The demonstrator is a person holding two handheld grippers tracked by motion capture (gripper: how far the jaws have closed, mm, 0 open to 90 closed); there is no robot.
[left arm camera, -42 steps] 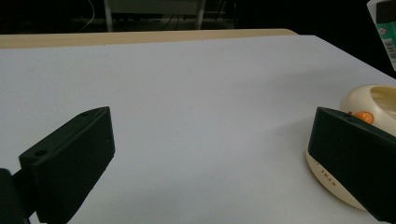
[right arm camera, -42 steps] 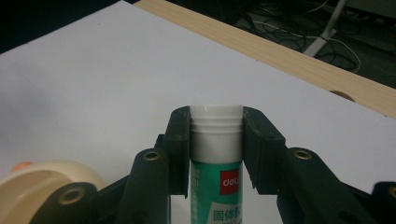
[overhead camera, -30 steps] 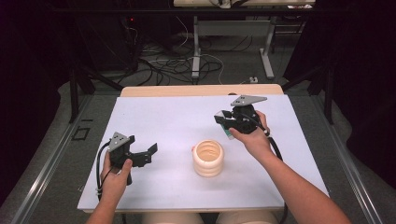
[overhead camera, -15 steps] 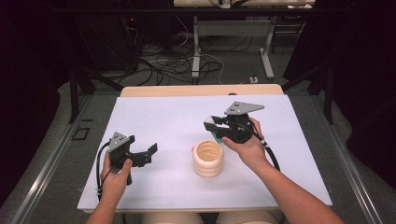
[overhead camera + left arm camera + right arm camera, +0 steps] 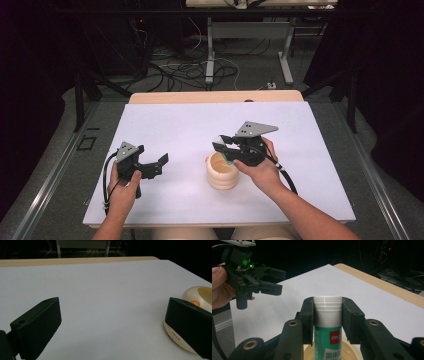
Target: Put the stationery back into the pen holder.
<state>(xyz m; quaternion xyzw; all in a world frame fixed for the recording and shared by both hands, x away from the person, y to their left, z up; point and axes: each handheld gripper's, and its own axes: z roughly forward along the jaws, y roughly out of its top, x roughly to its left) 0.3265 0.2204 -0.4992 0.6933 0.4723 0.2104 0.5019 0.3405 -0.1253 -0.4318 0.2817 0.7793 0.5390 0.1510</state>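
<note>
Two right gripper [image 5: 327, 315] fingers [image 5: 308, 315] are clamping a light, rigid, slick glue stick [image 5: 327, 322] below its cap, over the cup [image 5: 223, 171]; left gripper [image 5: 159, 164] is gaping empty.

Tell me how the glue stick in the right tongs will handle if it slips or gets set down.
The glue stick is a smooth round plastic tube, so it would probably roll if laid on the white table. It looks rigid: the right tongs clamp its white neck without denting it. Being slim and tall, it may tip if stood on end, so the cream cup below should steady it.
</note>
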